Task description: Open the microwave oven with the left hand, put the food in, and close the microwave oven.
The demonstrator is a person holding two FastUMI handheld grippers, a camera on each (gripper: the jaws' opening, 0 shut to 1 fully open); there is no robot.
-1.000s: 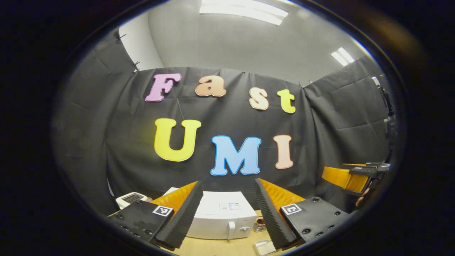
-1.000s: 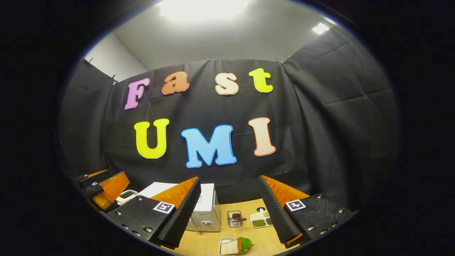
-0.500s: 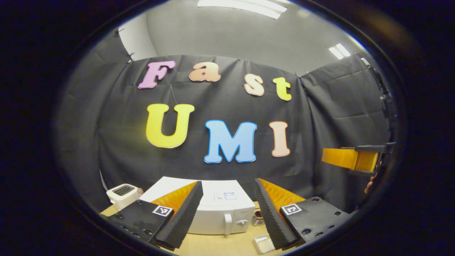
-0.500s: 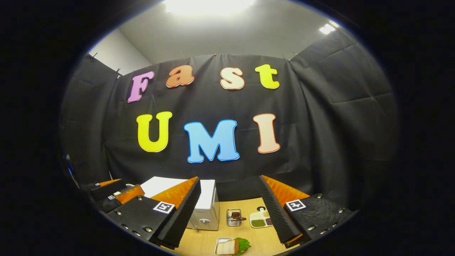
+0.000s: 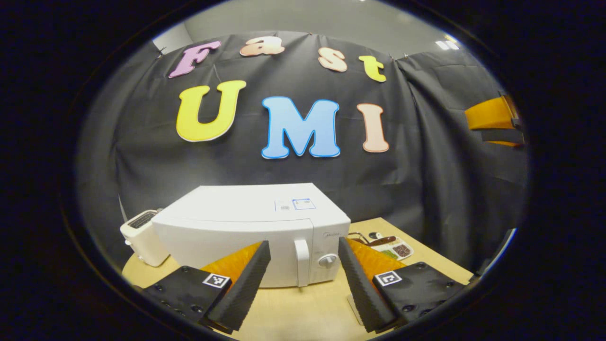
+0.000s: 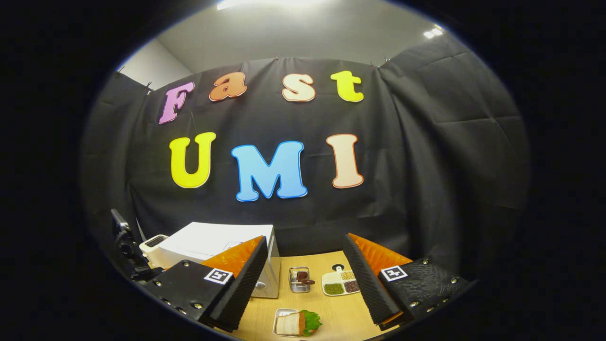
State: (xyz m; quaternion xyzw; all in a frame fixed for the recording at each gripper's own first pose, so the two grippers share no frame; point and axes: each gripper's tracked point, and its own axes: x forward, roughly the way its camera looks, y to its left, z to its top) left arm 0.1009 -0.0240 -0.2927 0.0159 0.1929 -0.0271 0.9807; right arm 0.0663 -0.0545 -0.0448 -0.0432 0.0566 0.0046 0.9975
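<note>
Bright overhead light, fisheye-warped edges

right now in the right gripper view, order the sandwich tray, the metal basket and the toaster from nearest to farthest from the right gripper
1. Sandwich tray, on the table just ahead of the right gripper.
2. Metal basket, farther back, centre.
3. Toaster, far left, beyond the microwave.

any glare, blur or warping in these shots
Left gripper view: sharp, fisheye bows the white box-shaped microwave oven, no glare. Right gripper view: ceiling light strip blown out at top, sandwich with green lettuce in a small tray crisp.
</note>
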